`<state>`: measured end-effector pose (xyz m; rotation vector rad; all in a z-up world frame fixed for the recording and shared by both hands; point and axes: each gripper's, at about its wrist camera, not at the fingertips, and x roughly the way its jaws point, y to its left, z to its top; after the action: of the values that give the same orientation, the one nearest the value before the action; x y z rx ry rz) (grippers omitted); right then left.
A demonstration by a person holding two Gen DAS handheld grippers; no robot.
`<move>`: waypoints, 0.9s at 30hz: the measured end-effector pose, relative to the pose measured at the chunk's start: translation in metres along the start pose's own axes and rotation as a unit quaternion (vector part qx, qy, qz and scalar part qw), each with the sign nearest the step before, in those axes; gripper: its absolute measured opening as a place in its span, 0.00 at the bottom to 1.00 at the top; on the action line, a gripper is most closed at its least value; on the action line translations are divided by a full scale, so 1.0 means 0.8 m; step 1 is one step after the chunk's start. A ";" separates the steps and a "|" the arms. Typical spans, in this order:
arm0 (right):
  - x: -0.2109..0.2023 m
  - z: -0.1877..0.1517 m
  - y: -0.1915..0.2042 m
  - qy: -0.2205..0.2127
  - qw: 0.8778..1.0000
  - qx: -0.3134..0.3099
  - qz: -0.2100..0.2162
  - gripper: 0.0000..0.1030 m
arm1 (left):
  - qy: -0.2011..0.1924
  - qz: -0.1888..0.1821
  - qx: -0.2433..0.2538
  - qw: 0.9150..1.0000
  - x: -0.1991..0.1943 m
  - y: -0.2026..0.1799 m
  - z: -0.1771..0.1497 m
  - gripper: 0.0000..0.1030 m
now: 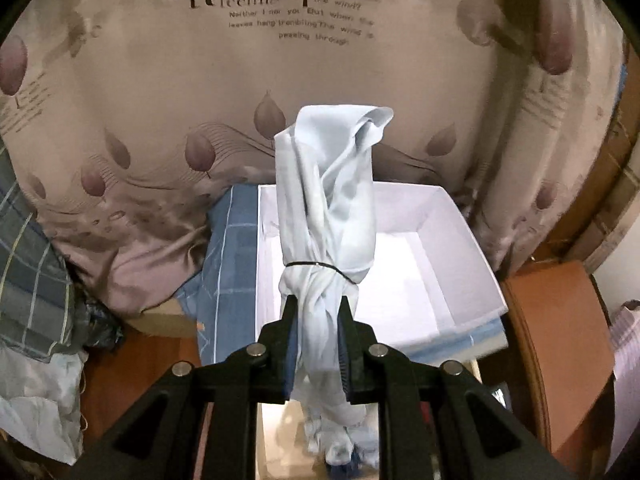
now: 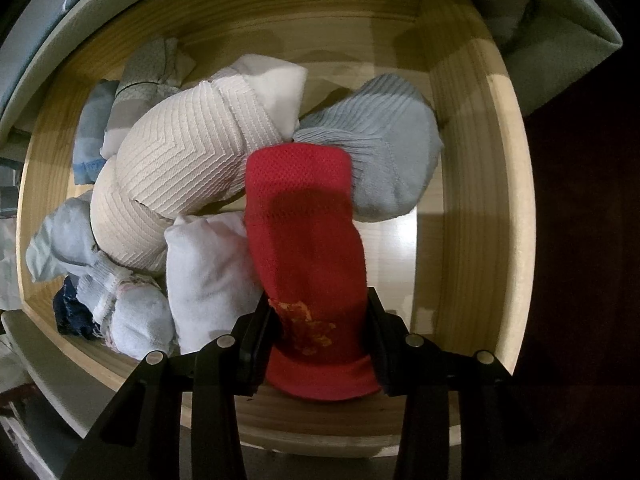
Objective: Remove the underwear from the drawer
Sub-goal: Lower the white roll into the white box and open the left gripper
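In the left wrist view my left gripper (image 1: pixel 319 312) is shut on a pale blue rolled underwear bundle (image 1: pixel 328 200) tied with a thin black band. It holds the bundle upright in the air, in front of a white box (image 1: pixel 452 256). In the right wrist view my right gripper (image 2: pixel 318 312) is shut on a red rolled garment (image 2: pixel 304 232) with a yellow print, over the open wooden drawer (image 2: pixel 472 216). The drawer holds several rolled garments: a cream ribbed one (image 2: pixel 180 160), a white one (image 2: pixel 208 272) and a grey-blue one (image 2: pixel 392 160).
The white box sits on a blue plaid cloth (image 1: pixel 228 264). A leaf-print curtain (image 1: pixel 160 100) hangs behind it. An orange-brown wooden surface (image 1: pixel 560 340) lies at the right. Plaid bedding and loose cloth (image 1: pixel 36 280) lie at the left. The drawer's right side has bare floor (image 2: pixel 400 248).
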<state>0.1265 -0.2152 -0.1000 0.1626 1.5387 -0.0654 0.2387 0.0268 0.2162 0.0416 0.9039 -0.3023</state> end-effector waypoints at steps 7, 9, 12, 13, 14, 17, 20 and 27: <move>0.000 0.001 0.004 0.000 1.000 0.000 0.000 0.38 | 0.024 0.007 -0.003 1.000 0.089 0.007 0.024 0.17; 0.000 0.001 0.004 0.000 1.000 -0.001 0.001 0.38 | 0.040 0.014 -0.003 0.999 0.109 0.010 0.022 0.17; 0.002 0.000 0.003 0.001 1.000 0.001 0.003 0.38 | 0.076 0.031 0.008 0.997 0.143 0.007 0.015 0.18; 0.002 0.001 0.003 0.001 1.000 0.001 0.002 0.38 | 0.089 0.035 0.008 0.995 0.153 0.007 0.013 0.18; 0.002 0.001 0.004 0.001 1.000 0.000 0.001 0.38 | 0.099 0.036 0.007 0.994 0.160 0.008 0.011 0.19; 0.002 0.000 0.005 0.001 1.000 0.000 0.001 0.38 | 0.133 0.040 0.005 0.990 0.183 0.010 0.003 0.20; 0.002 0.000 0.005 0.001 1.000 0.002 0.003 0.38 | 0.156 0.054 0.005 0.986 0.196 0.009 -0.003 0.22; 0.005 0.000 0.004 0.002 1.000 0.001 0.002 0.38 | 0.167 0.069 0.018 0.983 0.201 0.004 -0.006 0.25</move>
<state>0.1273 -0.2122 -0.1038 0.1677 1.5429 -0.0629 0.3287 -0.0083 0.0877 0.1933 1.2229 -0.1837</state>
